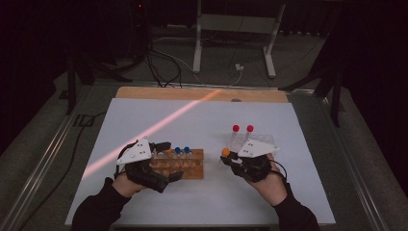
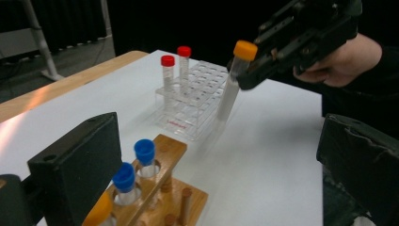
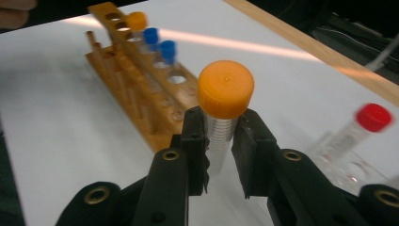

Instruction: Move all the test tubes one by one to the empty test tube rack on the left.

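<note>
My right gripper point(image 3: 221, 125) is shut on a clear tube with an orange cap point(image 3: 226, 89), gripping it just below the cap. In the high view this tube point(image 1: 225, 152) hangs between the two racks, held by the right gripper point(image 1: 231, 157). The wooden rack point(image 1: 185, 166) holds two blue-capped tubes point(image 2: 144, 151) and one orange-capped tube point(image 2: 99, 212). My left gripper point(image 1: 171, 160) stands open with its jaws on either side of the wooden rack's left end. A clear plastic rack point(image 2: 197, 101) carries two red-capped tubes point(image 1: 235, 128).
A white sheet point(image 1: 202, 197) covers the table, with a strip of bare wood point(image 1: 192, 94) along the far edge. A streak of orange light point(image 1: 159, 126) crosses the sheet. Beyond the table stand a metal frame's legs point(image 1: 197, 43) and cables on the floor.
</note>
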Available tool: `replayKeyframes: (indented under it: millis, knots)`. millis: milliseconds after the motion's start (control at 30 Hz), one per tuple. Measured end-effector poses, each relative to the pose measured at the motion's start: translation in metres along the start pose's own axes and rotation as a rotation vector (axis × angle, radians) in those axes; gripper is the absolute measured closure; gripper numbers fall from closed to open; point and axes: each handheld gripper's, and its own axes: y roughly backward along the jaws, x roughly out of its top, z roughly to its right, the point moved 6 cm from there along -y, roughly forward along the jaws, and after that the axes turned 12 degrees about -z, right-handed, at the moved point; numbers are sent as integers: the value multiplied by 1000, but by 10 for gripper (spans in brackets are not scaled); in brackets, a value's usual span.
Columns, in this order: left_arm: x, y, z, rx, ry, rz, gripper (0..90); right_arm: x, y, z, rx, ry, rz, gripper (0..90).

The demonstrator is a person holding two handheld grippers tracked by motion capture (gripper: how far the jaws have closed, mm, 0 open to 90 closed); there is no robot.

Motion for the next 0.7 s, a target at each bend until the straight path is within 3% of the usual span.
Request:
replayKeyframes:
  millis: [367,700]
  knots:
    - [3,-2,8,-28,5,2,14,4,-12,-32,72,79,-26,752]
    - [6,-10,21,-85,8,13,51,7,-16,-55,124,134,-28,752]
